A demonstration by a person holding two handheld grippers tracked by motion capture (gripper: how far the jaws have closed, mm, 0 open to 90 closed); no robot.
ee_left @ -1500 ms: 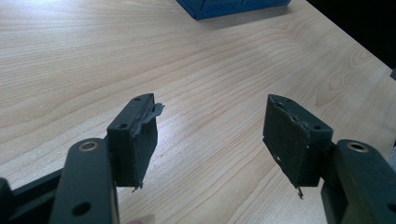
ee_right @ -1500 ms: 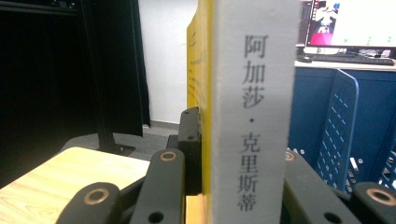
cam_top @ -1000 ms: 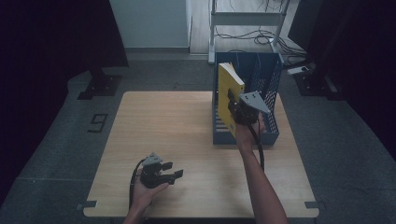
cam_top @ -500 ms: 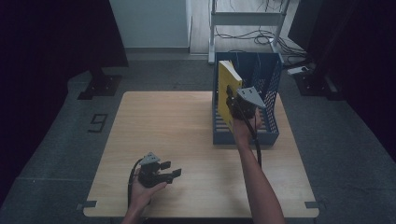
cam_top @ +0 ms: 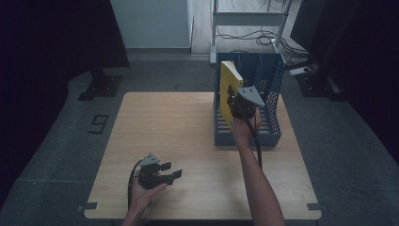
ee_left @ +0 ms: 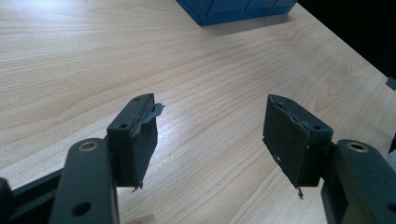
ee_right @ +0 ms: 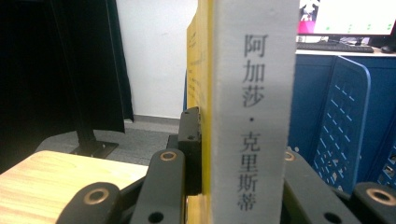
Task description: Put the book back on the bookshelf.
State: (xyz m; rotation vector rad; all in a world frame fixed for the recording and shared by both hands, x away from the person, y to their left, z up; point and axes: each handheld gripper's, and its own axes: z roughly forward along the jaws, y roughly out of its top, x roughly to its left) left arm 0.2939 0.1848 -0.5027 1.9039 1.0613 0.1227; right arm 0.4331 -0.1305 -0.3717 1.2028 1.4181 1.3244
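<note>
Looking down from the high view, the right tool [cam_top: 234, 101] is seen closed on a yellow book [cam_top: 228, 89], which is held upright over the left part of a blue rack [cam_top: 270, 134] standing at the far right of the wooden bench [cam_top: 179, 127]; the left tool [cam_top: 171, 173] is rested near the front edge, well apart from the rack, its jaws spread with nothing between them. From the left gripper view, the left tool [ee_left: 210, 135] is shown wide open above bare bench [ee_left: 93, 56]. From the right gripper view, the book's white spine [ee_right: 254, 107] is seen clamped between the jaws, the blue rack [ee_right: 341, 112] just beside it.
</note>
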